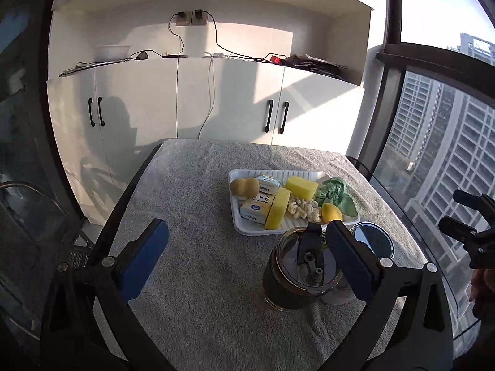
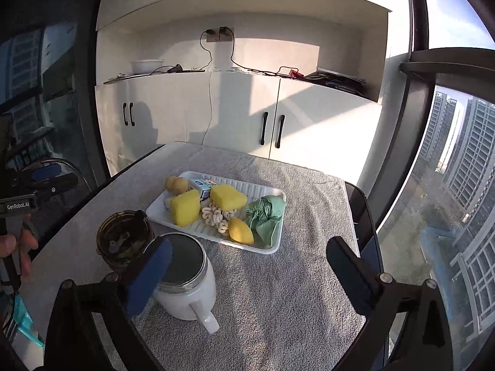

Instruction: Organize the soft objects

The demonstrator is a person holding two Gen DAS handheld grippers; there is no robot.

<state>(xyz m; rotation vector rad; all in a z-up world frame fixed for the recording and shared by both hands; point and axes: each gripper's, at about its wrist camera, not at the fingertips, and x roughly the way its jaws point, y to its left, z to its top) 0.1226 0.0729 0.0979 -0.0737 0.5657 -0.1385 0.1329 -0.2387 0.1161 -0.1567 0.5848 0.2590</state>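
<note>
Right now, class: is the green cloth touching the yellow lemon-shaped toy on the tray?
Touching. In the right wrist view the green cloth lies against the lemon-shaped toy with no gap along their shared edge on the white tray.

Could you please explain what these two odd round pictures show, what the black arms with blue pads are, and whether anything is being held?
There is no robot: a person holds a two-finger gripper in each hand, and each carries a fisheye camera looking along its fingers. One picture comes from the left gripper, the other from the right gripper; the blue pads are their fingertips. Both stand open and hold nothing.

On the grey towel covering the table sits a white tray with two yellow sponges, a green cloth, tissue packs, a yellow lemon-like toy and a cream knotted piece. Nearer stand a dark glass jar and a white mug.
</note>
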